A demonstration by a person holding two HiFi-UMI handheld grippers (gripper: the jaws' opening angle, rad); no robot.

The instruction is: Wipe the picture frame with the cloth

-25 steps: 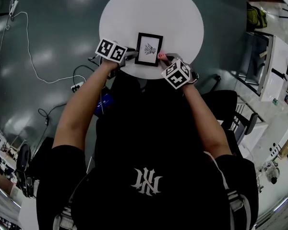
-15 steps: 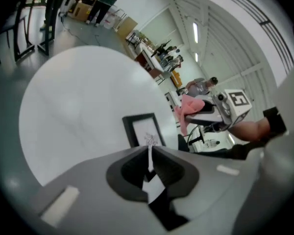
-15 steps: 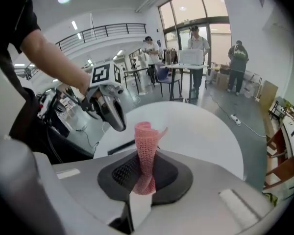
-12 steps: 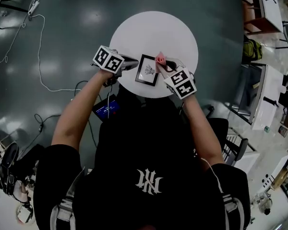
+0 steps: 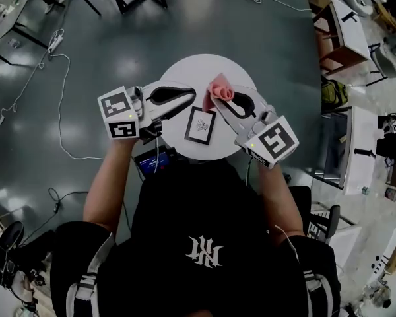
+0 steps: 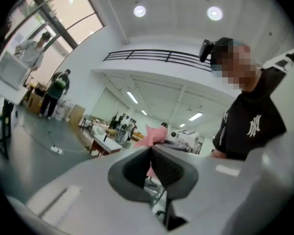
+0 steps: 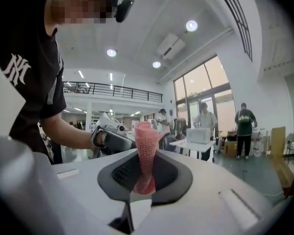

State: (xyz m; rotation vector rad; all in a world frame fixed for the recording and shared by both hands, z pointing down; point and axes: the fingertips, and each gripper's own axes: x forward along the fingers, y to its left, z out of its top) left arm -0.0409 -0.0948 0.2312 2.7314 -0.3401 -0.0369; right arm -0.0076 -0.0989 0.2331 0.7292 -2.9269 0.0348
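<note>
Above the bench (image 5: 185, 68), both claws have risen away from the frame (image 5: 200, 125); wiping waits. Left claw (image 5: 193, 103) closed empty, right claw (image 5: 226, 102) grips cloth (image 5: 219, 88).

Head view looks down; gripper views (level) both show cloth (image 6: 152, 134).

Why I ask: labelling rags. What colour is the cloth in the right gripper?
Pink; the cloth shows best in the right gripper view.
</note>
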